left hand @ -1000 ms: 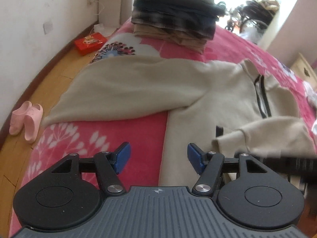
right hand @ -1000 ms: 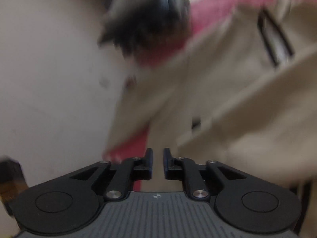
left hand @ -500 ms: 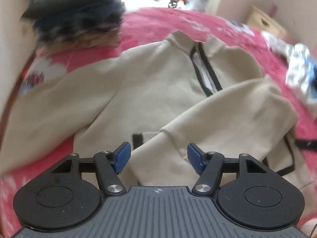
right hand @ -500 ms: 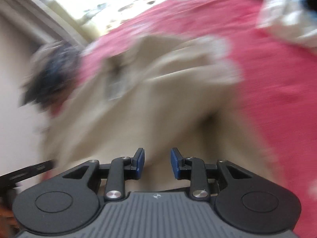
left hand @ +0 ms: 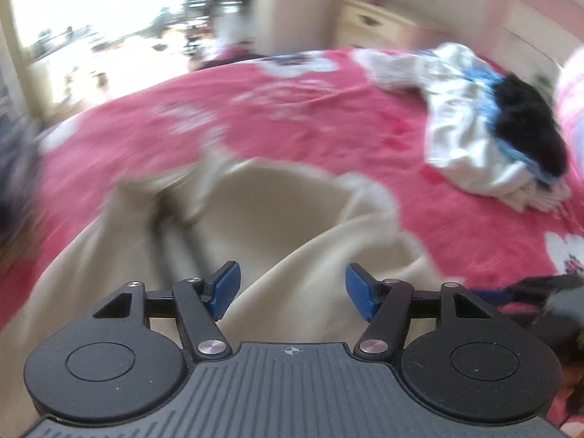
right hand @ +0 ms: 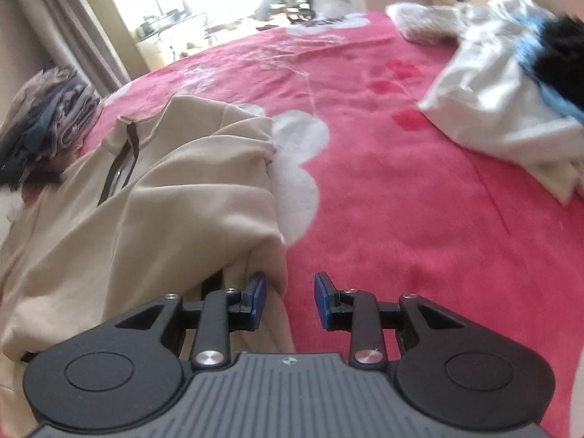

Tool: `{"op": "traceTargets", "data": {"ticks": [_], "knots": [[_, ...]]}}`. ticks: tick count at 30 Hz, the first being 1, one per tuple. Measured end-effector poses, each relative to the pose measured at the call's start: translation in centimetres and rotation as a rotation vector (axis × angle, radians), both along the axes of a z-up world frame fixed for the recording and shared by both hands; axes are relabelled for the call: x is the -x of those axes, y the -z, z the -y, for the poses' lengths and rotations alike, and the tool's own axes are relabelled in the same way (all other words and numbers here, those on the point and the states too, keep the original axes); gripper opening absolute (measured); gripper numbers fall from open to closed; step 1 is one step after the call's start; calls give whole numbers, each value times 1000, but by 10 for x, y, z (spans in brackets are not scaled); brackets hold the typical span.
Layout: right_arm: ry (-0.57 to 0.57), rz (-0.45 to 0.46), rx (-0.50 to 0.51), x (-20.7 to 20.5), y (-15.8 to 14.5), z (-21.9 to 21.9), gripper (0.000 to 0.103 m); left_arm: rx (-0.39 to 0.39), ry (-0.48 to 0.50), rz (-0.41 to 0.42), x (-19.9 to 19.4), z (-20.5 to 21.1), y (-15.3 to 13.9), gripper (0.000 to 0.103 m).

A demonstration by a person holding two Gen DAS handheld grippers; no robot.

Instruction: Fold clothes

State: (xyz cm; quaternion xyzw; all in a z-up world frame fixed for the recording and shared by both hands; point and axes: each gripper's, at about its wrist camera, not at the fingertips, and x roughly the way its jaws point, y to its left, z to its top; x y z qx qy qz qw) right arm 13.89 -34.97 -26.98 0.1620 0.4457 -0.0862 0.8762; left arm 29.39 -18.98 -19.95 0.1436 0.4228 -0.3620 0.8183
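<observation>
Both jaws stand apart, the left gripper [left hand: 292, 290] opening wider above the beige sweatshirt [right hand: 153, 200]; the right gripper [right hand: 289, 301], straddling the sweatshirt's side edge on the bed [right hand: 401, 219], may pinch bedspread too.

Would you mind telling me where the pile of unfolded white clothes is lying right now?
The white clothes pile lies on the pink blanket, upper right in both wrist views, well apart from the beige sweatshirt on the left.
</observation>
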Motion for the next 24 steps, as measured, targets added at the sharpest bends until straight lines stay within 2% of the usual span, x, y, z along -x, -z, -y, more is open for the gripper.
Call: {"op": "traceTargets", "data": {"ticks": [3, 6, 10, 13, 15, 16, 18, 20, 24], "knots": [[-37, 7, 12, -1, 3, -1, 32, -58, 88, -11, -13, 55, 10, 68], [-46, 52, 20, 3, 5, 2, 32, -134, 133, -23, -25, 100, 27, 68], [-28, 97, -19, 2, 13, 8, 32, -226, 88, -151, -44, 138, 58, 66], [-24, 123, -52, 4, 20, 8, 30, -311, 47, -192, -50, 153, 76, 55], [-16, 140, -71, 8, 21, 7, 15, -334, 6, -201, -53, 154, 81, 39], [-12, 146, -72, 10, 21, 5, 10, -334, -15, -205, -54, 153, 82, 34], [-7, 160, -71, 14, 21, 1, 5, -295, -56, -219, -59, 147, 77, 16], [-2, 174, -54, 19, 18, -4, 4, -207, -103, -248, -66, 133, 67, 11], [32, 171, -30, 35, 18, -10, 1, 3, -230, -328, -84, 95, 55, 9]]}}
